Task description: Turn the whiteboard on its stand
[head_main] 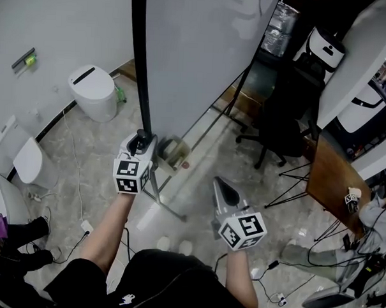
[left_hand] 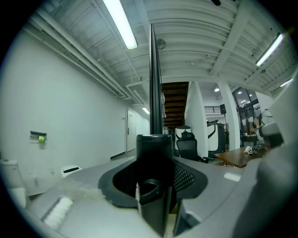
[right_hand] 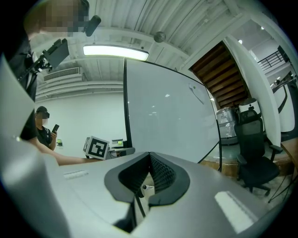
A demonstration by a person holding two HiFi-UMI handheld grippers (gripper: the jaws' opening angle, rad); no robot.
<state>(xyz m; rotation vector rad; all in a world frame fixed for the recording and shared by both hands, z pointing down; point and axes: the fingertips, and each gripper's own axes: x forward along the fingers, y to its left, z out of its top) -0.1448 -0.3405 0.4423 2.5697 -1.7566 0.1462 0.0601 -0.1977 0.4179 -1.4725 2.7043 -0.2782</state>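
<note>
The whiteboard (head_main: 204, 48) stands upright on its metal stand (head_main: 167, 205), seen nearly edge-on from above. Its black side frame (head_main: 141, 58) runs down into my left gripper (head_main: 141, 141), which is shut on that frame. In the left gripper view the black frame (left_hand: 154, 83) fills the gap between the jaws of the left gripper (left_hand: 156, 186) and rises straight toward the ceiling. My right gripper (head_main: 224, 191) hangs to the right of the stand, clear of the board, shut with nothing in it. The right gripper view has the right gripper (right_hand: 149, 174) facing the board's pale face (right_hand: 172, 116).
A white round-topped unit (head_main: 93, 91) stands at the left wall. A black office chair (head_main: 280, 122) and a wooden table (head_main: 329, 178) lie to the right behind the board. Cables trail over the marble floor (head_main: 83, 171). A person (right_hand: 44, 130) stands far off.
</note>
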